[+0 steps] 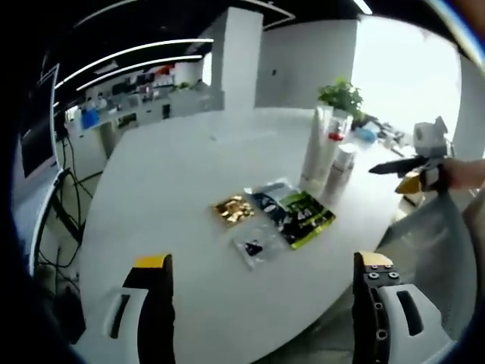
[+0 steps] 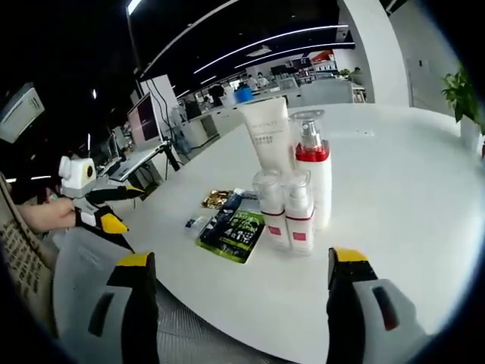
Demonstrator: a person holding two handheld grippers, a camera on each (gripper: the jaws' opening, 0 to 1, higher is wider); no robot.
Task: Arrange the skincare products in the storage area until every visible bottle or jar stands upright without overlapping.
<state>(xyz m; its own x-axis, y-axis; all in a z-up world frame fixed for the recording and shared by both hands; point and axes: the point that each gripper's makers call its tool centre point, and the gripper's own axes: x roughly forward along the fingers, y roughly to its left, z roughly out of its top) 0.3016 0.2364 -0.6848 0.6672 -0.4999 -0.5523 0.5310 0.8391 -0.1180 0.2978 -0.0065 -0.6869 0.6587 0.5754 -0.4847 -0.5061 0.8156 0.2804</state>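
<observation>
Left gripper [image 1: 261, 284] jaws spread, nothing between; right gripper [image 2: 239, 277] likewise spread and empty. In the right gripper view, at 12 o'clock: two small capped bottles [image 2: 286, 208] upright, touching a red-collared pump bottle [image 2: 313, 171] and white tube [image 2: 267, 133] behind. Sachets [image 2: 231, 224] flat at 11 o'clock on the white table [image 2: 394, 197].

The counter [image 2: 409, 197] is a smooth white surface with a soft sheen. On it, the tall tube [image 2: 267, 136] looks like matt white plastic. Beside it the pump bottle [image 2: 314, 171] is glossy white, with a clear plastic cap and a red band. The two small bottles [image 2: 286, 208] in front have clear caps and glossy white bodies. The sachets [image 1: 292, 214] near them are shiny film, and the gold packet [image 1: 233, 208] glints like foil. The right hand-held gripper [image 2: 239, 292] has matt black jaws with yellow tips and smooth white plastic housings.
</observation>
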